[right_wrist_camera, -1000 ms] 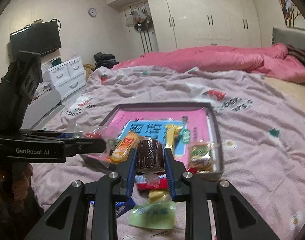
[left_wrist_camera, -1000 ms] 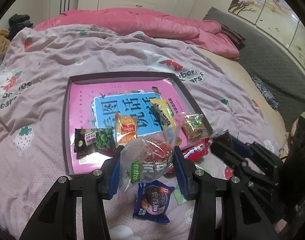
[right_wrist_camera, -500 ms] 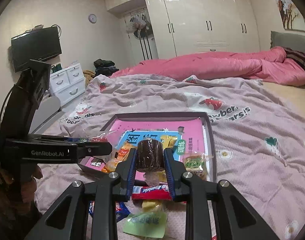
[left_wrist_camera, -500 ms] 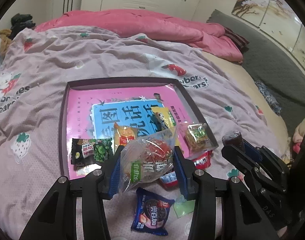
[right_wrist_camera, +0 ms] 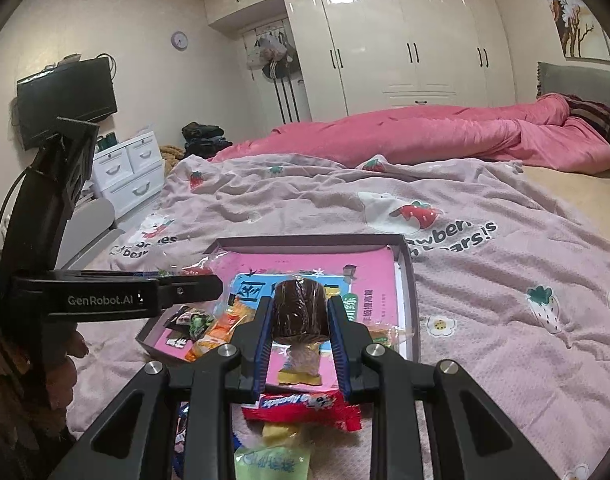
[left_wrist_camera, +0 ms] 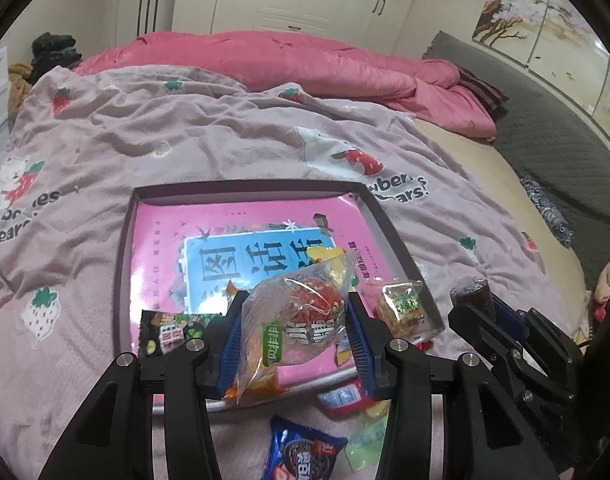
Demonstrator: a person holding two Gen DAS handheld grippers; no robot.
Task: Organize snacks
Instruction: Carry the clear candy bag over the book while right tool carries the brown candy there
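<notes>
Since 1 second ago: both grippers carried forward over the tray [left_wrist_camera: 123, 248]. Left gripper [left_wrist_camera: 295, 334] still clenched on clear bag [left_wrist_camera: 301, 320], frame center; right gripper [right_wrist_camera: 301, 322] still grasping brown roll [right_wrist_camera: 299, 310].

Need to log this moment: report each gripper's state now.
Left gripper: jaws shut on the clear snack bag.
Right gripper: jaws shut on the dark brown wrapped roll.

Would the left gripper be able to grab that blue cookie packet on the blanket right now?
Probably not yet. The left gripper is shut on a clear snack bag, so its jaws are full. The blue cookie packet lies uncovered below it, outside the tray.
</notes>
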